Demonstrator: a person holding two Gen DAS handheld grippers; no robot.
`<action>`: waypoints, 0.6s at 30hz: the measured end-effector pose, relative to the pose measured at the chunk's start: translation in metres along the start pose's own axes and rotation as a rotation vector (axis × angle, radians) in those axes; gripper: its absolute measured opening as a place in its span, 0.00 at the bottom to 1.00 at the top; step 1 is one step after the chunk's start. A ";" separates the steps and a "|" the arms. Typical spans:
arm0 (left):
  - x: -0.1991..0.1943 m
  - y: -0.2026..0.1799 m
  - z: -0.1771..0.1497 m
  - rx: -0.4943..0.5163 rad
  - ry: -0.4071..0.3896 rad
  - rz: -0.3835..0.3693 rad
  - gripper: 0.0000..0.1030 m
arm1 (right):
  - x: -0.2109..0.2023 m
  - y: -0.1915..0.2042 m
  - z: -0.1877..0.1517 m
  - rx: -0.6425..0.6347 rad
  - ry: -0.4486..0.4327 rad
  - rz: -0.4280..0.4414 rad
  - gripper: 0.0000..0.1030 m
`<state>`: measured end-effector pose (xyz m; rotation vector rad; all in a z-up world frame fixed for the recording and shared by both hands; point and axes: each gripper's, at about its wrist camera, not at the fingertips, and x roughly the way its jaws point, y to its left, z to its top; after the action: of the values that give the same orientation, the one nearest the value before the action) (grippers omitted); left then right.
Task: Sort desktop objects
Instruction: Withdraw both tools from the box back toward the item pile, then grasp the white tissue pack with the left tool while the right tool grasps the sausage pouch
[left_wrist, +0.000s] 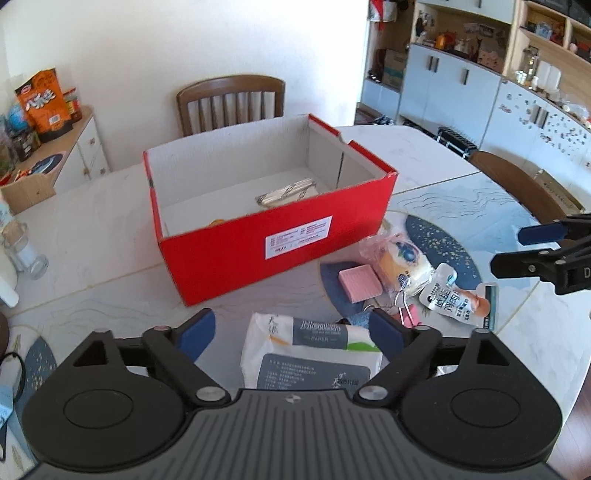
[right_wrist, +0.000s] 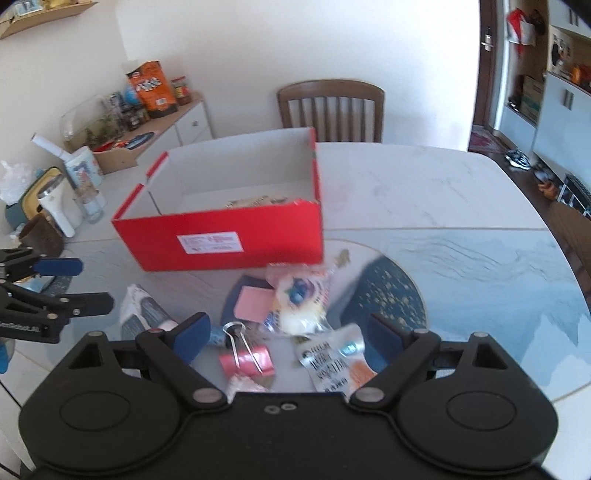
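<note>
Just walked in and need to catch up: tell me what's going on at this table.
A person is sorting clutter into a red box with two handheld grippers. Both are open and hold nothing. The left gripper hovers over a tissue pack; the right gripper hovers over a pink binder clip and a snack pouch. A pink eraser and a wrapped bun also wait outside; the box already holds a few items.

Across the far edge of my table a wooden chair stands against the white wall. Beyond the table's left edge a low white cabinet carries an orange snack bag, some jars and a cardboard tray. At the left edge itself I see a small glass jar and a white mug. A second chair sits at the right edge, with pale blue cupboards and open shelves behind it.
</note>
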<state>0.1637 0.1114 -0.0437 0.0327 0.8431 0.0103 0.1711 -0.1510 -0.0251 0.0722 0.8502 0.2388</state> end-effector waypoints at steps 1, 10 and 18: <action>0.001 0.000 -0.001 -0.007 0.005 0.005 0.94 | 0.000 -0.001 -0.002 0.003 0.001 -0.004 0.89; 0.025 -0.003 -0.009 -0.110 0.095 0.135 0.98 | 0.019 -0.016 -0.021 -0.023 0.038 -0.010 0.88; 0.039 -0.004 -0.006 -0.210 0.151 0.178 0.98 | 0.038 -0.031 -0.036 -0.058 0.107 0.026 0.88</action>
<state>0.1854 0.1082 -0.0766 -0.0916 0.9845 0.2716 0.1737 -0.1736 -0.0817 0.0164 0.9483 0.2930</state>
